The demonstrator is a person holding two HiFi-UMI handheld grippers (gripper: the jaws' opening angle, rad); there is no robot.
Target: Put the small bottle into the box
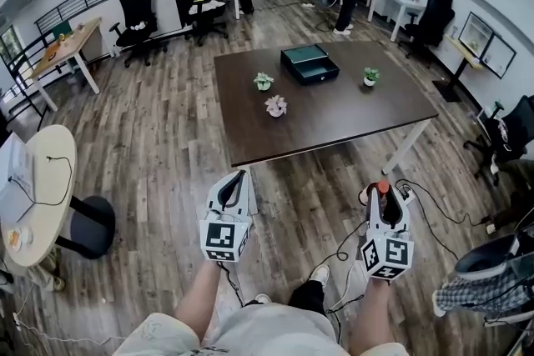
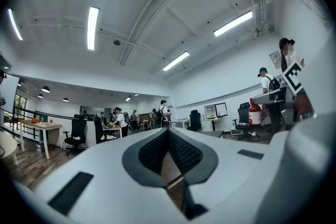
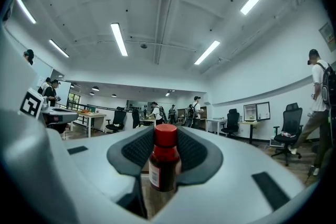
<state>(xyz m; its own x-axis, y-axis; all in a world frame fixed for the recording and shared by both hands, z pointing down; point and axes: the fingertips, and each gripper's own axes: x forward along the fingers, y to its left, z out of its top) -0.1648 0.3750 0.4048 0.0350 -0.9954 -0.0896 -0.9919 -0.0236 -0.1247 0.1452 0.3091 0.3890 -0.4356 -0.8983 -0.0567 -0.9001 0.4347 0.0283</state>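
Here, your holdings stood as follows.

Right gripper (image 1: pixel 384 199): you held it low in front of your body, over the wood floor (image 1: pixel 167 146) and short of the table's near edge. Its jaws were clamped on the small bottle (image 3: pixel 164 162). One dark pad (image 3: pixel 137 152) pressed each side of the bottle.

Small bottle: dark body, pale label and red cap (image 3: pixel 166 135). It stood upright between the right jaws, and its cap rose just above the pads. From the head view only the red cap showed, at the tips of that gripper.

Left gripper (image 1: pixel 238 178): you held it at about the same height, well apart from the right one and also over the floor. Its jaws were together at the tips with nothing between them; only floor showed through the slit below.

Box (image 1: pixel 320 77): dark, lid open, lying on the far half of the brown table (image 1: pixel 350 108) and well apart from both grippers and the bottle.

Also on the table: three small potted plants. Two (image 1: pixel 264 81) (image 1: pixel 275 105) sat left of the box and one (image 1: pixel 370 77) sat to its right.
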